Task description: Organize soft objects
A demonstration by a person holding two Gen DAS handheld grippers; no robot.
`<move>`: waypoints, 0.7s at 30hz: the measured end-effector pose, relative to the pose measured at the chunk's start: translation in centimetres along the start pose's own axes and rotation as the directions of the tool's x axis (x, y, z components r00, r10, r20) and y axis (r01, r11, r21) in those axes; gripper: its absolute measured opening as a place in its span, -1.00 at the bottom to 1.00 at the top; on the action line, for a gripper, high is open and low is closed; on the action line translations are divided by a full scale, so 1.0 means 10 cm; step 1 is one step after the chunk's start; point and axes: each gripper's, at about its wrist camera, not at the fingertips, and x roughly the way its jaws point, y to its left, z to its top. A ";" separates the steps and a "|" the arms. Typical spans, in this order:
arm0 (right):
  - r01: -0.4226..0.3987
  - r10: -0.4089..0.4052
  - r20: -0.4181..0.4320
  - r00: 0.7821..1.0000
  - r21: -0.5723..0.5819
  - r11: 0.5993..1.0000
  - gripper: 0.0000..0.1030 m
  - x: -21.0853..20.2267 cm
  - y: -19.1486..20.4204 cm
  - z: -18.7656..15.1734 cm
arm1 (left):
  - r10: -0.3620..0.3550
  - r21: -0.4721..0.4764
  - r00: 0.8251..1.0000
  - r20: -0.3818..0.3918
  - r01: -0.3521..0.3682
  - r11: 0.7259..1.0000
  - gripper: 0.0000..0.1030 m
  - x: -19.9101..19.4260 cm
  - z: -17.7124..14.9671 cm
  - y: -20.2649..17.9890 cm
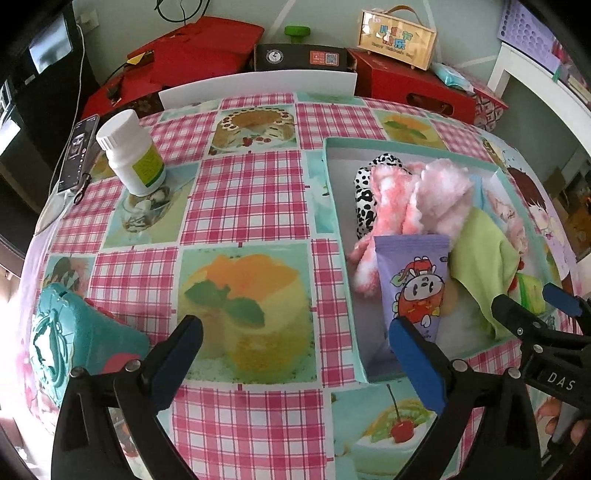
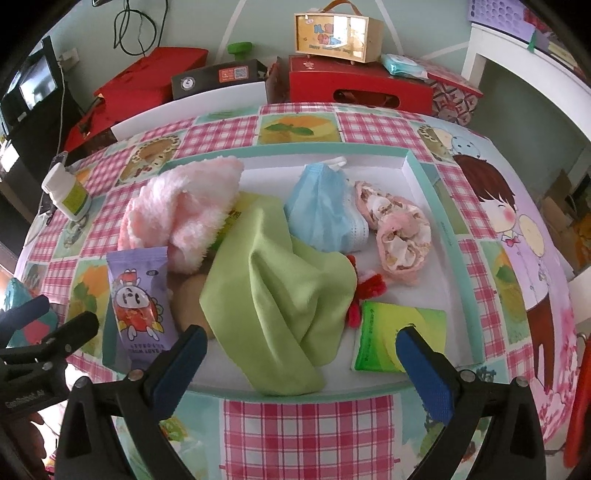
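Observation:
A shallow teal-rimmed white tray (image 2: 421, 173) holds the soft things: a fluffy pink-and-white plush (image 2: 184, 214), a lime green cloth (image 2: 273, 280), a blue face mask (image 2: 321, 214), a pink patterned scrunchie (image 2: 399, 232), a green tissue pack (image 2: 391, 332) and a purple wet-wipe pack (image 2: 142, 306) leaning on the left rim. A cow-print item (image 1: 365, 192) lies behind the plush (image 1: 424, 199). My right gripper (image 2: 301, 354) hangs open over the tray's near edge, nothing between its fingers. My left gripper (image 1: 295, 343) stands open over the tablecloth left of the tray (image 1: 332, 206).
A white pill bottle (image 1: 131, 155) and a phone (image 1: 79, 151) stand at the table's far left. A teal embossed object (image 1: 66, 343) lies at the near left. Red boxes (image 2: 354, 85), a black box (image 1: 299, 57) and a wooden case (image 2: 338, 31) line the back.

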 end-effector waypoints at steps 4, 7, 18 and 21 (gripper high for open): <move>0.010 -0.010 0.001 1.000 0.013 1.000 1.00 -0.07 -0.01 -0.02 | -0.002 0.004 1.000 0.015 0.002 1.000 0.95 -0.08 -0.05 0.00; 0.018 -0.018 0.002 1.000 0.014 1.000 1.00 -0.14 0.00 -0.04 | 0.015 0.006 1.000 0.024 -0.015 1.000 0.95 -0.15 -0.08 0.01; 0.033 -0.033 0.006 0.999 -0.001 0.999 1.00 -0.36 0.06 -0.15 | 0.065 -0.009 0.995 0.077 -0.065 0.998 0.95 -0.42 -0.21 0.14; 0.036 -0.036 0.003 0.999 -0.015 0.999 1.00 -0.41 0.10 -0.19 | 0.118 -0.007 0.989 0.085 -0.118 0.993 0.95 -0.49 -0.25 0.15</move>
